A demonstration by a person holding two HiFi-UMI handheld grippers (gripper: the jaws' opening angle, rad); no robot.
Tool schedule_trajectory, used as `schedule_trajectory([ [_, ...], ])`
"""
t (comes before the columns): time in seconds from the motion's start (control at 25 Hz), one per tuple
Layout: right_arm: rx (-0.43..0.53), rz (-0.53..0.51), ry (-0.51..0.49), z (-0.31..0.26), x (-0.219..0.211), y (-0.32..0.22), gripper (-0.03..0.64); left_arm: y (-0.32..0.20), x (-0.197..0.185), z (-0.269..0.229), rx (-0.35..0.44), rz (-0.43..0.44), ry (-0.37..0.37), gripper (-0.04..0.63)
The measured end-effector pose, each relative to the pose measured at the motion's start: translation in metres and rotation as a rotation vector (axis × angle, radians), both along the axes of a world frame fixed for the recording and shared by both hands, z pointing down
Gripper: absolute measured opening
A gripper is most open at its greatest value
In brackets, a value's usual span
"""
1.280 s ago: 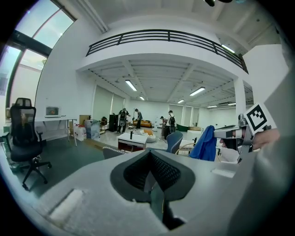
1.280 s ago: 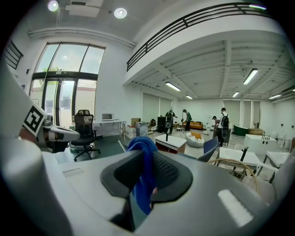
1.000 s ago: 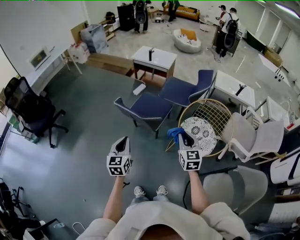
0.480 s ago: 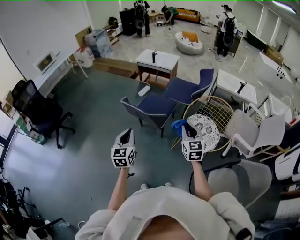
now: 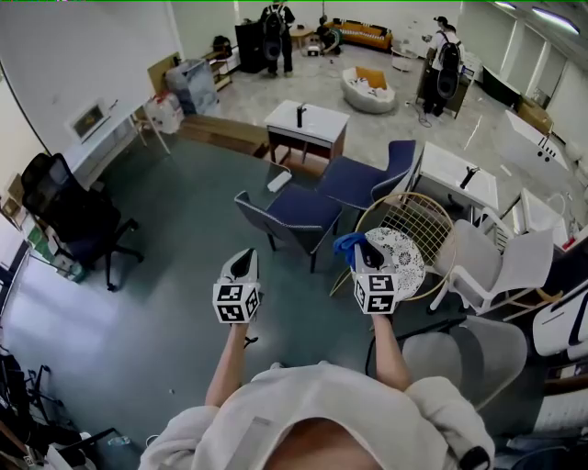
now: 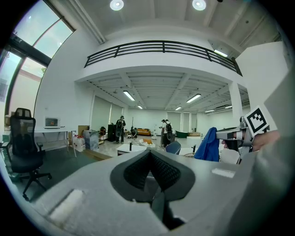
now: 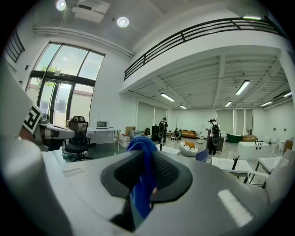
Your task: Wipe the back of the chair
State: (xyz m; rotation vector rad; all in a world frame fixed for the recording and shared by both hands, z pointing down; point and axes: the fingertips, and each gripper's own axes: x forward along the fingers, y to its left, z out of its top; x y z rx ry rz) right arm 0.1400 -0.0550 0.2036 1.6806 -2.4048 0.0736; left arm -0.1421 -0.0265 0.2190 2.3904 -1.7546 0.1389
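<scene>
wide open hall with a grey-green floor (image 5: 175, 275), white walls and a dark balcony rail (image 6: 161, 46) high overhead. seen from above, standing on that floor with both grippers held out in front, side by side and well apart.

right gripper (image 5: 364, 248): clamped on a blue cloth (image 5: 344, 245). in the right gripper view, pinched between the dark ribbed pads (image 7: 168, 173), bunched up above the tips and hanging down through the gap below them.

left gripper (image 5: 244, 260): drawn together tip to tip, nothing between. in the left gripper view, closing to a point with only the hall beyond, plus the blue cloth and the right gripper off at the right edge.

wire-backed chair (image 5: 418, 218) just ahead of the right gripper and a little to its right: round hoop back filled with a wire grid, upright, with a round patterned cushion (image 5: 400, 262) on the seat. in the head view, cloth showing against the near-left edge of that cushion; cannot tell whether touching the chair or held above it.

left of the wire-backed chair, two dark blue armchairs (image 5: 296, 209), and beyond them a white table (image 5: 306, 117). far left by the wall, a black office chair (image 5: 72, 218). right of the wire-backed chair, white chairs (image 5: 496, 262). at the far end, several people (image 5: 276, 20) standing with backpacks.
</scene>
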Motion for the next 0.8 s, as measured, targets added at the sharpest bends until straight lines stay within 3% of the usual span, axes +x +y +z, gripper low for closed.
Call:
schedule_trajectory([
  [0.8, 0.007, 0.008, -0.005, -0.002, -0.010, 0.005, 0.052, -0.010, 0.003, -0.008, 0.009, 0.022, -0.002, -0.002],
])
